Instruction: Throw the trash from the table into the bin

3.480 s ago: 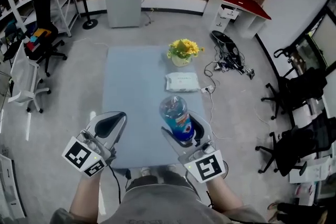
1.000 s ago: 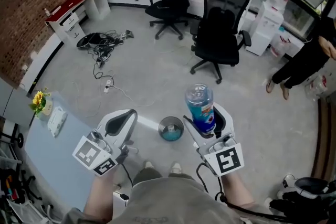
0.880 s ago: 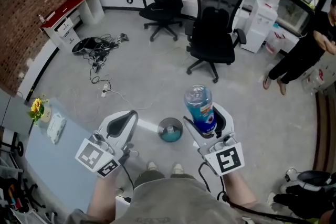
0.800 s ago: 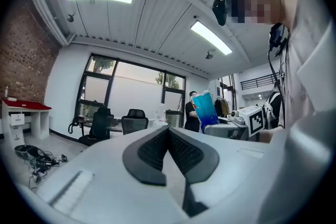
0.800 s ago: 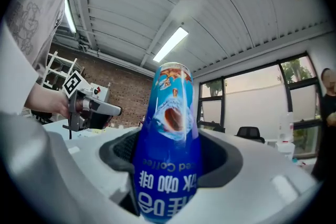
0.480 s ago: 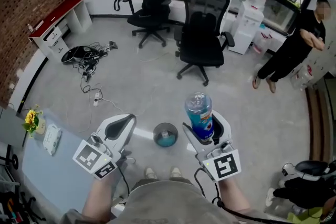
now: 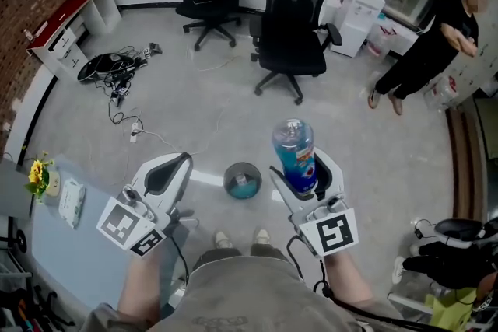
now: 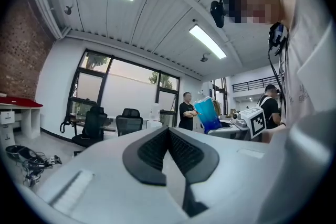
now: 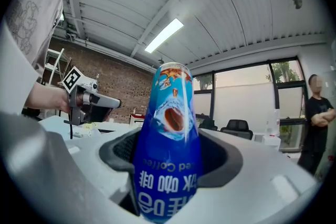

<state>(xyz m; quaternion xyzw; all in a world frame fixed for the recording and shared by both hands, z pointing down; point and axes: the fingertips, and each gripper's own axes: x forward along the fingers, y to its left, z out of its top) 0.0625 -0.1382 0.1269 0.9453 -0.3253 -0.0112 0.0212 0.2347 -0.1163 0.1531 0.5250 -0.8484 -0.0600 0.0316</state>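
Shift since earlier: we are turning away from the table (image 7: 47, 253); it was lying straight ahead of us and is now sitting at the lower left edge of the head view, while the bin (image 7: 243, 180) is now showing on the floor in front of our feet.
Right gripper (image 7: 302, 176): we are keeping it clamped on the bottle (image 7: 294, 150), its jaws pressing the lower body from both sides.
Bottle: it is standing upright in the jaws, blue label round the body and clear plastic at the top; in the head view it is showing just right of the bin, beside its opening and not over it.
Left gripper (image 7: 166, 173): we are holding it level with the right one, jaws pressed together with nothing between them.
Bin: it is sitting on the grey floor between the two grippers in the head view, round and open, with something bluish lying inside.
Table: a vase of yellow flowers (image 7: 36, 174) and a white wipes pack (image 7: 70, 199) are resting on it, well apart from both grippers.
Room: two black office chairs (image 7: 292, 15) are standing beyond the bin, a tangle of cables (image 7: 109, 68) is lying on the floor to the left, and a person in black (image 7: 432, 39) is standing at the upper right with arms folded.
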